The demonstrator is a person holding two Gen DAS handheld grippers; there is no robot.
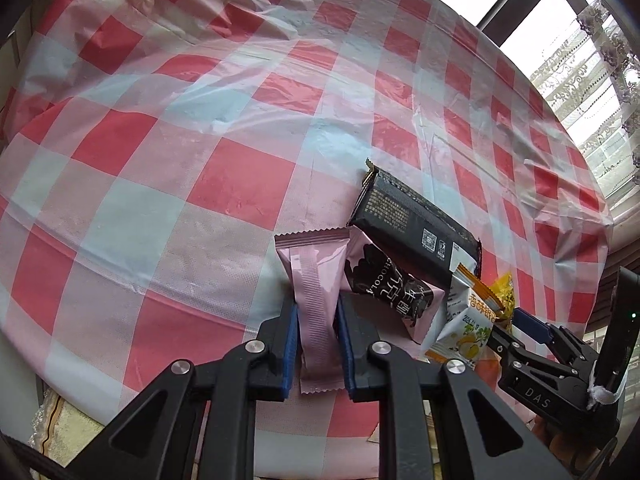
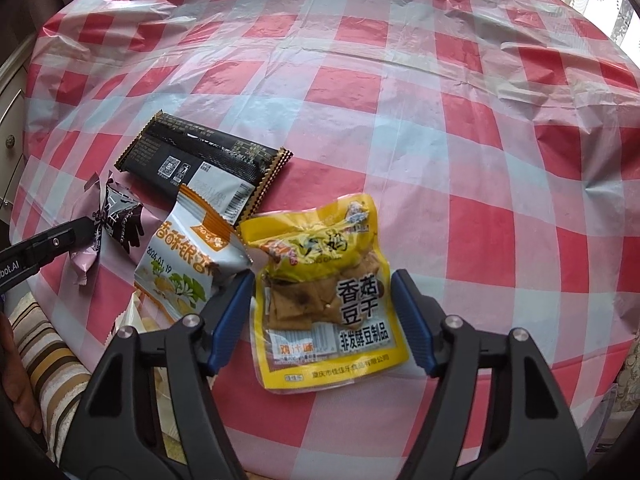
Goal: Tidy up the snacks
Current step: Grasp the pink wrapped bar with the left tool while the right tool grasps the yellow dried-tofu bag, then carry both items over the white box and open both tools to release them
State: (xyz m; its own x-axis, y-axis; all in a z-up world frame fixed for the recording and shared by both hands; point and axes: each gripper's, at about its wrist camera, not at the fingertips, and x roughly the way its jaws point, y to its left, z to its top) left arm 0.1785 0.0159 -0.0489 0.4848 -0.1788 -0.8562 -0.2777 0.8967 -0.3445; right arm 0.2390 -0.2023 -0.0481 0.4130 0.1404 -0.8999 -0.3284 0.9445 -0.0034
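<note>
My left gripper (image 1: 318,312) is shut on a plain pink snack packet (image 1: 314,280) lying on the checked tablecloth. Beside it lies a pink-and-black chocolate packet (image 1: 392,286), a long black wafer packet (image 1: 412,224) and a white-orange ginkgo snack packet (image 1: 466,320). My right gripper (image 2: 324,284) is open, its blue pads on either side of a yellow dried-tofu pouch (image 2: 324,296) that lies flat on the cloth. In the right wrist view the ginkgo packet (image 2: 188,264), the black packet (image 2: 204,164) and the chocolate packet (image 2: 116,224) lie to the left.
A round table with a red, pink and white checked plastic cloth (image 1: 200,140) carries everything. A window with lace curtains (image 1: 592,80) is at the right. A striped cushion (image 2: 44,344) and another clear packet (image 2: 140,320) sit at the table's near left edge.
</note>
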